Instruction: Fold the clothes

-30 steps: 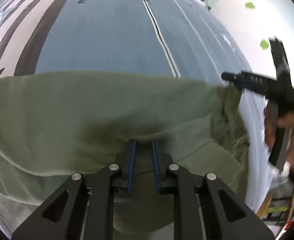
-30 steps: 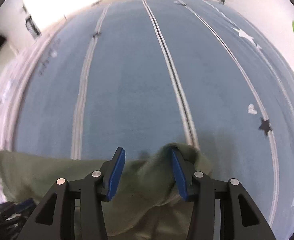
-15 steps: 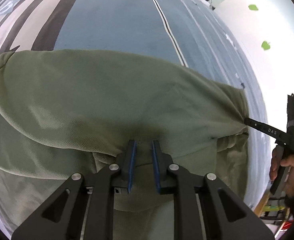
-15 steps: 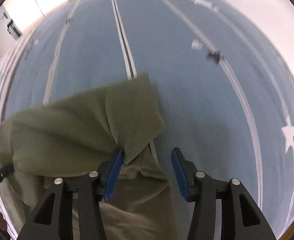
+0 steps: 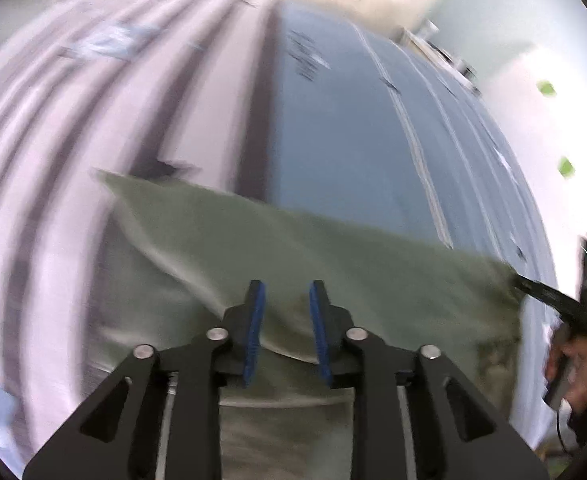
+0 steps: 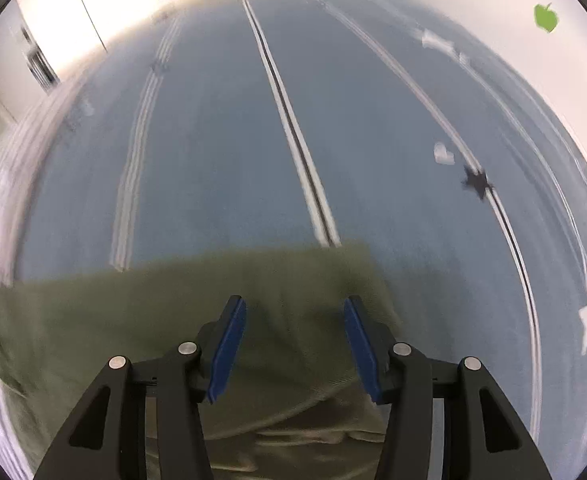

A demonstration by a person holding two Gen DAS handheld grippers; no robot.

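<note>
Left wrist view: olive-green knit garment [image 5: 333, 280] lies spread on the blue striped bedspread [image 5: 333, 140], a diagonal fold edge running from 10 o'clock toward 3 o'clock. Layers overlap near the frame bottom, so at least one fold looks laid; how many remain cannot be judged, and motion blur hides detail.

Left claw [image 5: 285, 320]: blue pads a narrow gap apart, nothing visibly pinched between them, poised over the cloth's near edge at 6 o'clock.

Right claw [image 6: 293, 344]: wide open, empty, hovering above the garment's right corner [image 6: 253, 300]. From the left view its tip meets the cloth edge at 3 o'clock, with the person's hand [image 5: 573, 368] wrapped round the handle and tilted inward.

Judgement: the garment reads as partly folded, its upper layer flat; final squaring cannot be confirmed.
</note>
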